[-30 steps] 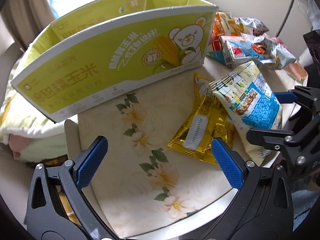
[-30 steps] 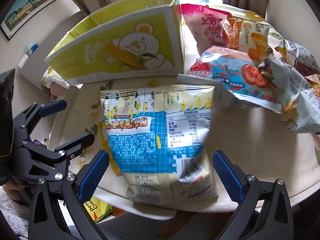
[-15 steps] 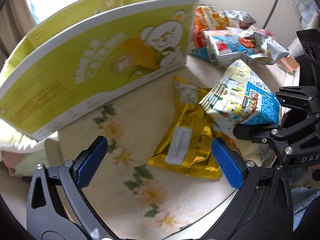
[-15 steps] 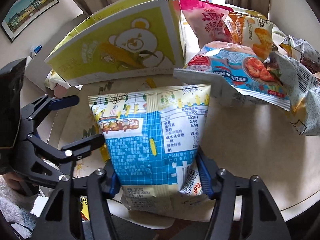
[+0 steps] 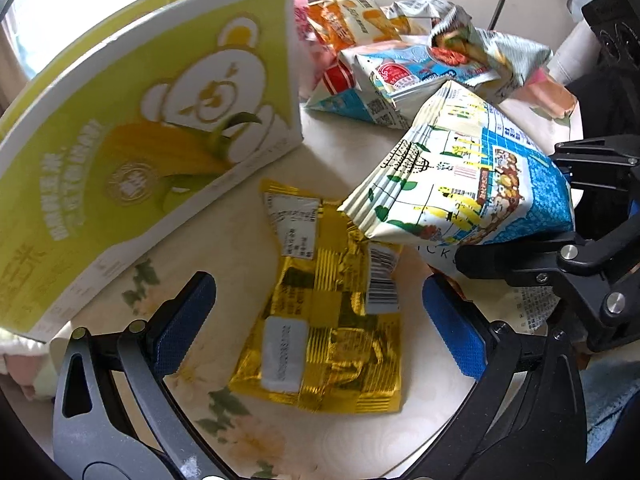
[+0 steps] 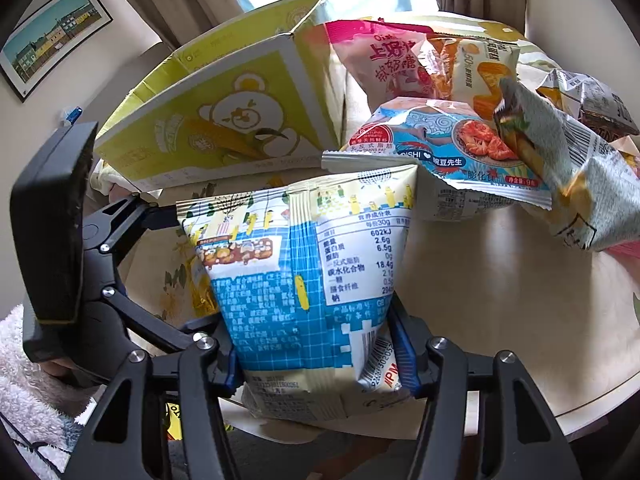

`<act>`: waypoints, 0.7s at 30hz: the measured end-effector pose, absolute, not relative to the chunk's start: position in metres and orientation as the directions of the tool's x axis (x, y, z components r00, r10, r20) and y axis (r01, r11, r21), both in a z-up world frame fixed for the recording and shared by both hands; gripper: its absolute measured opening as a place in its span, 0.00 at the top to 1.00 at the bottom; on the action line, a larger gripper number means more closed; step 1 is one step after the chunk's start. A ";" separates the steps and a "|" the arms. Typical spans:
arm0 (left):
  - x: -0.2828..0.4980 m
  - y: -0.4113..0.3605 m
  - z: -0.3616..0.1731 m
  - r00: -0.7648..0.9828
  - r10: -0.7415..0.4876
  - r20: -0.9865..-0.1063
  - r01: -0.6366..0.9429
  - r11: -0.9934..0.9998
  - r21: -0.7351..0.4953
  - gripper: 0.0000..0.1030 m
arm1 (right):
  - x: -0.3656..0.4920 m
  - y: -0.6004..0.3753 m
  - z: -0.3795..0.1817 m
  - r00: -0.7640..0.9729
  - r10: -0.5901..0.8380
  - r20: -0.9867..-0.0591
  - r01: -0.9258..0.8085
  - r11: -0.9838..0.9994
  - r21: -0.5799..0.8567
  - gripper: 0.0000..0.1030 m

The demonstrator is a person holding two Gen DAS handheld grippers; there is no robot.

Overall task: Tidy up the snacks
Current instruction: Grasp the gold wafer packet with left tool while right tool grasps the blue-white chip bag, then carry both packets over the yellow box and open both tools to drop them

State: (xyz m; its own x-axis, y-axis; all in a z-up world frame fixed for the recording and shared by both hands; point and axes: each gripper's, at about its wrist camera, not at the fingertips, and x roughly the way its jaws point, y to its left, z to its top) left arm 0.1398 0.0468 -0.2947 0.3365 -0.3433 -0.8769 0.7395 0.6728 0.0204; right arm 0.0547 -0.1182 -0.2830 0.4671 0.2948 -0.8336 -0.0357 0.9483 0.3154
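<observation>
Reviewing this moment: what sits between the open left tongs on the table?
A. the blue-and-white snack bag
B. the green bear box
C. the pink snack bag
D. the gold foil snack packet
D. In the left wrist view the gold foil snack packet lies flat on the table between the blue pads of the open left tongs, untouched by either pad.
</observation>
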 end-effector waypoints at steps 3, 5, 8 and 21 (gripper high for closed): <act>0.141 0.045 -0.298 0.326 -0.339 -0.883 0.742 0.670 0.017 0.17 | 0.054 -0.122 -0.285 0.468 0.305 -0.830 -0.025 0.943 0.332 0.47; 0.143 0.043 -0.301 0.299 -0.337 -0.892 0.748 0.664 0.000 0.35 | 0.056 -0.119 -0.284 0.467 0.305 -0.830 -0.025 0.943 0.332 0.47; 0.142 0.042 -0.301 0.297 -0.336 -0.894 0.749 0.662 0.000 0.41 | 0.059 -0.115 -0.283 0.467 0.307 -0.829 -0.026 0.942 0.334 0.47; 0.141 0.077 -0.273 0.360 -0.311 -0.880 0.683 0.730 0.021 0.50 | 0.062 -0.104 -0.276 0.472 0.337 -0.814 -0.067 0.935 0.349 0.48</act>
